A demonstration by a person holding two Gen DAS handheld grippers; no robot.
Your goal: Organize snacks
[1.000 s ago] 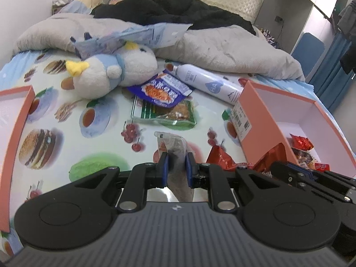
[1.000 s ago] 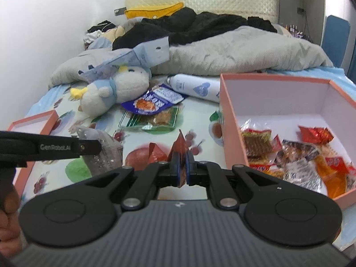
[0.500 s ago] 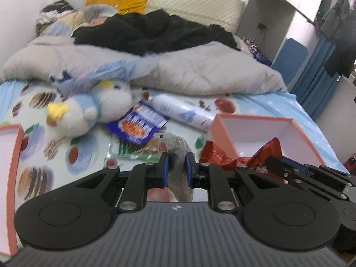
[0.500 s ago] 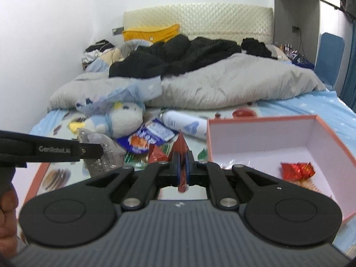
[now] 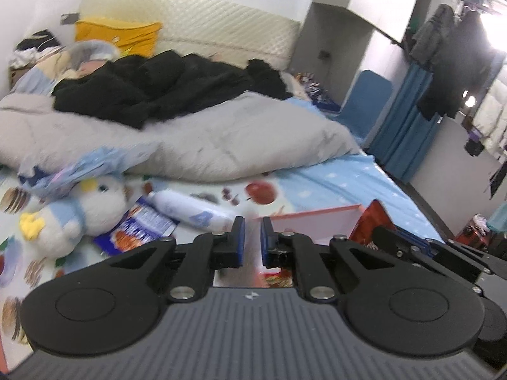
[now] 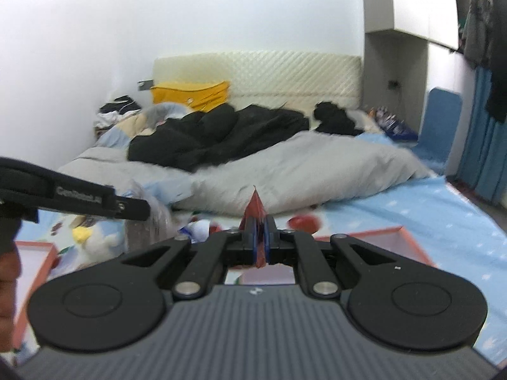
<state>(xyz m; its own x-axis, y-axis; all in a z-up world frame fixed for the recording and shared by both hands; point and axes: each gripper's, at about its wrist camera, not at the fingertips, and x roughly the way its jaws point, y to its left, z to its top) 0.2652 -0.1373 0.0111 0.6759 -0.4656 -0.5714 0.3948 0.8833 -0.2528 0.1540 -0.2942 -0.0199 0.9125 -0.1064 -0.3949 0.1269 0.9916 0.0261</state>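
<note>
Two handheld grippers hover above a cluttered bed. The right gripper (image 6: 260,236) is clamped tight on a red snack packet (image 6: 255,209), whose tip pokes up between the pads. The left gripper (image 5: 252,234) has its jaws closing; its own view shows only a pale blur in the gap, while the right wrist view shows a clear crinkly snack bag (image 6: 152,221) hanging at its tip. A pink box (image 5: 317,218) sits just beyond. Only the left view shows the blue snack packet (image 5: 139,231), white bottle (image 5: 190,210) and plush toy (image 5: 82,212) clearly.
</note>
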